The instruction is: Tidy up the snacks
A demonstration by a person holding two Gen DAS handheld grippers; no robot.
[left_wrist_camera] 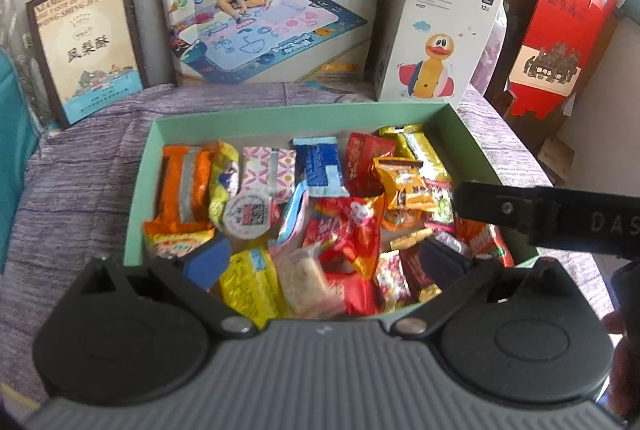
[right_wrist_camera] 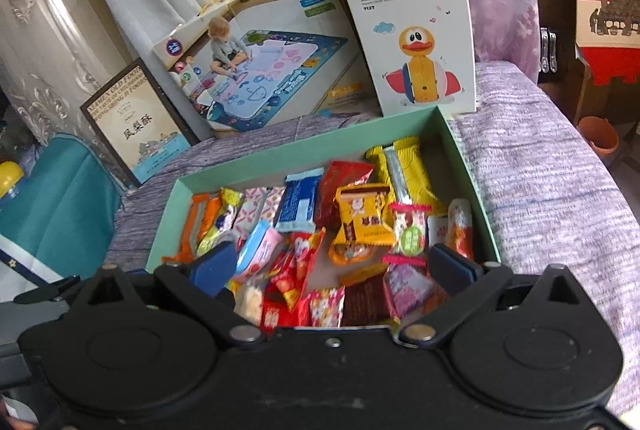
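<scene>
A shallow green box (left_wrist_camera: 280, 116) (right_wrist_camera: 466, 158) sits on the purple cloth, filled with many wrapped snacks: an orange pack (left_wrist_camera: 186, 186), a blue pack (left_wrist_camera: 322, 166) (right_wrist_camera: 298, 204), yellow packs (left_wrist_camera: 424, 150) (right_wrist_camera: 408, 174), red packs (left_wrist_camera: 348, 226). My left gripper (left_wrist_camera: 326, 260) is open and empty above the box's near edge. My right gripper (right_wrist_camera: 334, 264) is open and empty above the near half of the box; part of it (left_wrist_camera: 560, 216) shows at the right in the left wrist view.
Behind the box stand a framed sign (left_wrist_camera: 86, 46) (right_wrist_camera: 136, 126), a play-mat box (left_wrist_camera: 272, 18) (right_wrist_camera: 264, 54) and a Roly-Poly Duck box (left_wrist_camera: 436, 34) (right_wrist_camera: 416, 26). A red carton (left_wrist_camera: 560, 30) is at right, a teal bag (right_wrist_camera: 56, 206) at left.
</scene>
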